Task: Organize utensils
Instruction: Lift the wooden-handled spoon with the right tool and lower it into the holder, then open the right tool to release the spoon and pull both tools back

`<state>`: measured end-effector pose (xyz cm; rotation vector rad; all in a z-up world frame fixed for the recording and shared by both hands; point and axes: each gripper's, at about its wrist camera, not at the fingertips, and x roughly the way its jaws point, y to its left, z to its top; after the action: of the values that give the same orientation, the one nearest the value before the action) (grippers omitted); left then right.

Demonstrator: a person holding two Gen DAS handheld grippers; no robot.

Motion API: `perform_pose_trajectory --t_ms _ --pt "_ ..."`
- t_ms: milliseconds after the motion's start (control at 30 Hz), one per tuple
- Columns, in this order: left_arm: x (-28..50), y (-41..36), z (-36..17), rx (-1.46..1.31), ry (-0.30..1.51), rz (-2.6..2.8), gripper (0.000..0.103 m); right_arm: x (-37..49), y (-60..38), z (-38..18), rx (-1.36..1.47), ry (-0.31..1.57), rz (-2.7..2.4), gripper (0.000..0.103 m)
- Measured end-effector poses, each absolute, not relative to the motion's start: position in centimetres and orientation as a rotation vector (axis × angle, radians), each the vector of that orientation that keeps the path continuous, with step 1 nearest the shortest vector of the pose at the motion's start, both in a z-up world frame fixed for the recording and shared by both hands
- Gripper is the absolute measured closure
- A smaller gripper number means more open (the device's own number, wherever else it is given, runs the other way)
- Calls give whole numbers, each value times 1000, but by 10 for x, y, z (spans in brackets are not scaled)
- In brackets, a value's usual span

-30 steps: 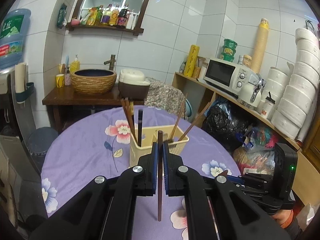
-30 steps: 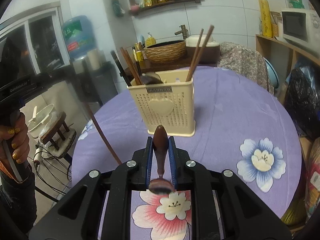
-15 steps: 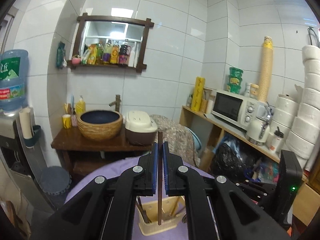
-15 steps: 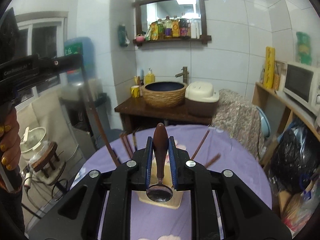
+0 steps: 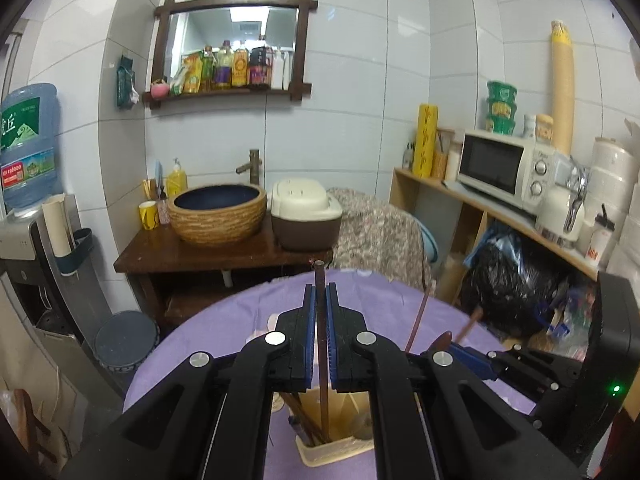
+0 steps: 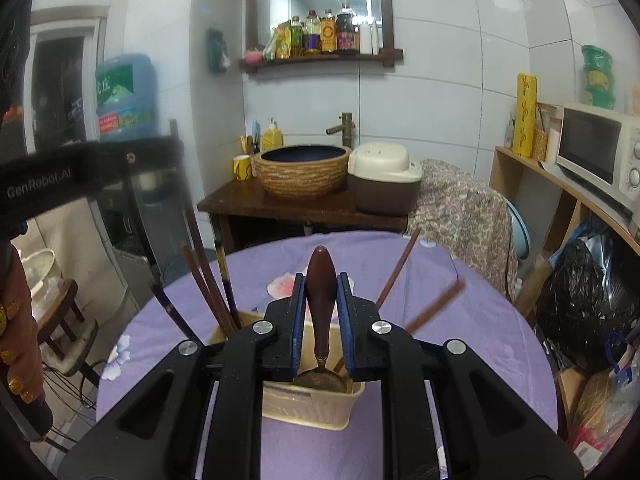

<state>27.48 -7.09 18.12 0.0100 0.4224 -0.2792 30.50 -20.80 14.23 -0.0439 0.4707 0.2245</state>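
Both my grippers hold utensils over a cream utensil basket [image 6: 308, 402] on a purple flowered tablecloth [image 6: 460, 360].

My left gripper [image 5: 321, 340] pinches a brown chopstick [image 5: 321, 360] upright, its lower end inside the basket among other chopsticks [image 6: 208, 284]. My right gripper [image 6: 320, 320] clamps the wooden handle of a spoon [image 6: 321, 296], bowl downward at the basket's rim.

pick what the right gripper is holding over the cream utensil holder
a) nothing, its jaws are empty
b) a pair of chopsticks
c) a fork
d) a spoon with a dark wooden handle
d: in the right wrist view the right gripper is clamped on the brown handle of a spoon, whose round bowl hangs down at the rim of the utensil holder.
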Motion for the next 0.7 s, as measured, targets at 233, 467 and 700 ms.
perform_pose_trajectory --t_ms 233,467,700 --pt "280 -74 150 37 504 -302 97 306 -206 109 -63 515 223 87" --pt "258 -59 160 0 448 -326 96 286 -208 110 -74 434 219 56" --pt "199 -33 175 20 253 -279 27 238 -215 123 -83 308 183 19"
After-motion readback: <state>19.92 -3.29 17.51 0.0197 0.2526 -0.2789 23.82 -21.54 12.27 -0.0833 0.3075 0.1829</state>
